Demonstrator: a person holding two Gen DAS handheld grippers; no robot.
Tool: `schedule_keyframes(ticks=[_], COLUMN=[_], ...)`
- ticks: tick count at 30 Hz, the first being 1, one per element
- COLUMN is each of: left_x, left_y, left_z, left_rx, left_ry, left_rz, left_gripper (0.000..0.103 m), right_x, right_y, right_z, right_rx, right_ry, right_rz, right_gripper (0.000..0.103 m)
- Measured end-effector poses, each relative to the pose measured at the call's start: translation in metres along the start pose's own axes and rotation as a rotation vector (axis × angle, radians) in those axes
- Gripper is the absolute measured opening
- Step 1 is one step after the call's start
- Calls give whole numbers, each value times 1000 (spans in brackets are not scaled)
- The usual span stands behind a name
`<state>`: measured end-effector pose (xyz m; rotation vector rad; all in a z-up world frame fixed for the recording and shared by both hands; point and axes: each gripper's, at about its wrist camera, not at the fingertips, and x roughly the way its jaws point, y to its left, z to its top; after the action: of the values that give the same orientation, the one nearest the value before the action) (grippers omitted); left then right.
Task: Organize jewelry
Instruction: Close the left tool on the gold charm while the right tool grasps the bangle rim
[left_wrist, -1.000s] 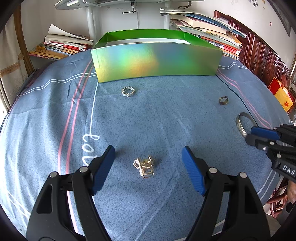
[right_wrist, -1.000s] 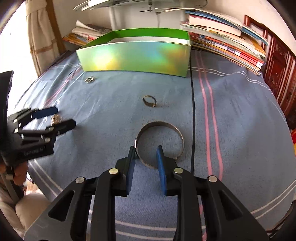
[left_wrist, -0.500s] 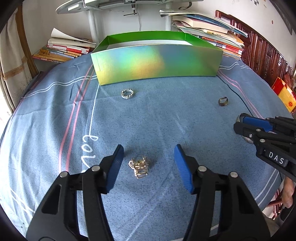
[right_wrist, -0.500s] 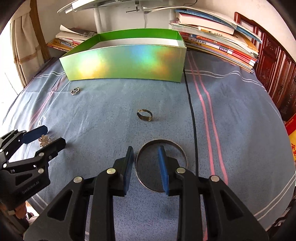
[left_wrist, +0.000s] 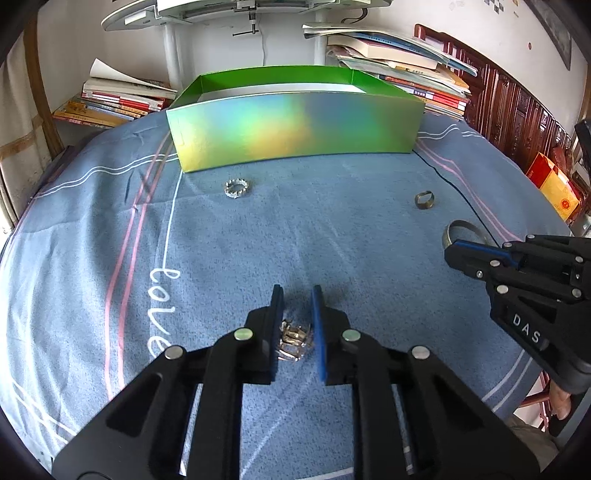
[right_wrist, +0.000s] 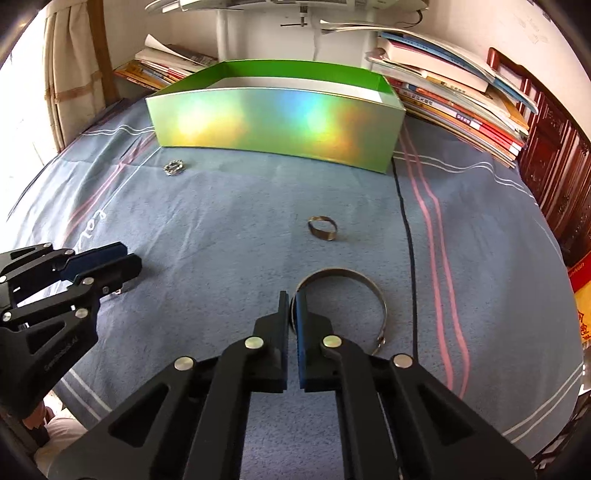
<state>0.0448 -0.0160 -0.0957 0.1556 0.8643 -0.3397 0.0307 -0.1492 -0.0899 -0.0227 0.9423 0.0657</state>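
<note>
Bangle (right_wrist: 364, 291): thin silver metal hoop, flat on blue cloth (right_wrist: 229, 206); near edge hidden between the blades.
Right gripper (right_wrist: 292, 306): clenched on the bangle rim.
Trinket cluster (left_wrist: 294, 339): tangled, gold-silver, partly masked; form unclear.
Left gripper (left_wrist: 296, 306): closed around the cluster.
Loose pieces: dark band ring (right_wrist: 323, 228), beaded ring (left_wrist: 236, 188).
Box (left_wrist: 295, 125): green, iridescent, open-topped; inside mostly hidden.

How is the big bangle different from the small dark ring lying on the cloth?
The bangle is much wider than the ring and is an open band with a gap; the ring looks closed. The right gripper pinches the bangle's rim, while the ring lies free, nearer the green box. Both are plain metal bands on the blue cloth.
</note>
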Motion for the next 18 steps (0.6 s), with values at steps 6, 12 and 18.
schedule_keyframes(ticks=[6,12,18], left_x=[-2,-4,-5], left_y=[-1,0,1], left_z=[2,3,3], left_rx=[-1,-6,-6], left_ry=[2,2,3], left_rz=[1,9,10], left_gripper=[15,15,15], right_x=[-7,-20,-17], right_y=[0,-1,-1], right_z=[1,4,3], right_rx=[7,10,13], right_ry=[-25,-65,-46], right_rz=[8,21,24], right_gripper=[4,4,4])
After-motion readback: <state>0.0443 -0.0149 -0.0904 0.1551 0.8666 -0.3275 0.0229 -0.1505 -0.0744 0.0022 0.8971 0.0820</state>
